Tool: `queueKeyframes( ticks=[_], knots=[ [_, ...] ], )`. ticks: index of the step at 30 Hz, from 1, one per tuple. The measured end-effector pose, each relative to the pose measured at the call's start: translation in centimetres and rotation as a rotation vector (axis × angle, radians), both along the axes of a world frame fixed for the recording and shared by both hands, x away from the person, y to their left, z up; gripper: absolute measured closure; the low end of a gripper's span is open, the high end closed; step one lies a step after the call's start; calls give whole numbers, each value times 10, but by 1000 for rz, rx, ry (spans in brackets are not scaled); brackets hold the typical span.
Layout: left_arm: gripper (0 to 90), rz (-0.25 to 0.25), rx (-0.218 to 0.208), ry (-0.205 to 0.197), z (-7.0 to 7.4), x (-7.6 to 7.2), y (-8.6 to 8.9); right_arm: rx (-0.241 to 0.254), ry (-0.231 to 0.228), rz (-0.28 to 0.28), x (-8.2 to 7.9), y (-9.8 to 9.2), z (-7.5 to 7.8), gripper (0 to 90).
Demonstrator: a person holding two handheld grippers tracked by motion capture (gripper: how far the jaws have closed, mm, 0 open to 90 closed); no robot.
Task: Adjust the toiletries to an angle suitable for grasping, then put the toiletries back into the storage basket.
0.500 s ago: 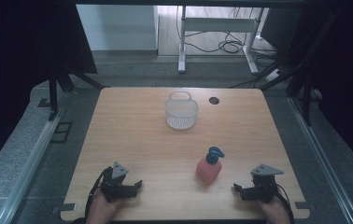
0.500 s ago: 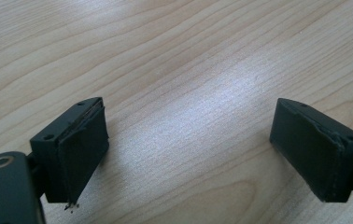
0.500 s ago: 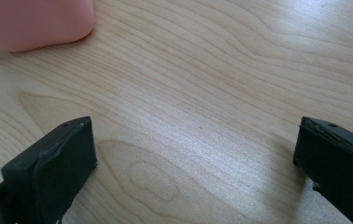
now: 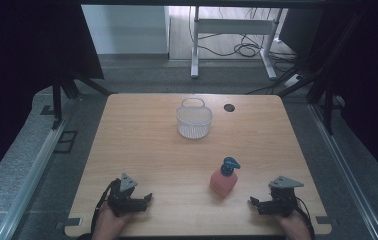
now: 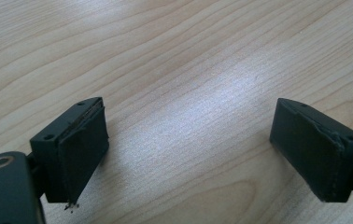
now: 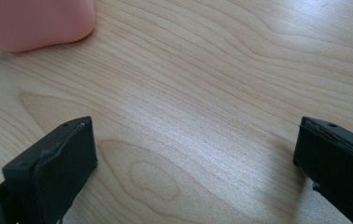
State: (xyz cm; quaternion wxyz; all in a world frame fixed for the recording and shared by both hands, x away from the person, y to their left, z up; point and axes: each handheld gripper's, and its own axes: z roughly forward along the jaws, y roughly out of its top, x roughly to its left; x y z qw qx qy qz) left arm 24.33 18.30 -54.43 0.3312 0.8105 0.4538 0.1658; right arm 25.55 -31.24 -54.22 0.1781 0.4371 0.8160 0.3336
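Now left tool [image 4: 146,200] wide open, low on bench [image 4: 142,145], nothing in it. Right tool [image 4: 255,203] wide open too, just beside pink bottle [image 4: 223,183] with blue pump top. White basket [image 4: 194,120] far off, near bench back.

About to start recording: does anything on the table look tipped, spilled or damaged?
Nothing stands out. The pink pump bottle stands upright, the white basket sits upright farther back, and the table shows no spill.
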Motion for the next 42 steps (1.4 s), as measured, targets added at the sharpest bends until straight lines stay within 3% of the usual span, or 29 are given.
queueKeyframes(
  ticks=[17, 30, 42],
  knots=[
    [109, -1, 2, 0, 0, 0, 0, 27, 7, 0, -1, -3, 2, 0],
    [108, -3, 4, 1, 0, 0, 0, 45, -33, 9, -4, 2, 11, 0],
    [108, -3, 4, 1, 0, 0, 0, 69, -55, 52, -6, 9, 23, 0]
  ],
)
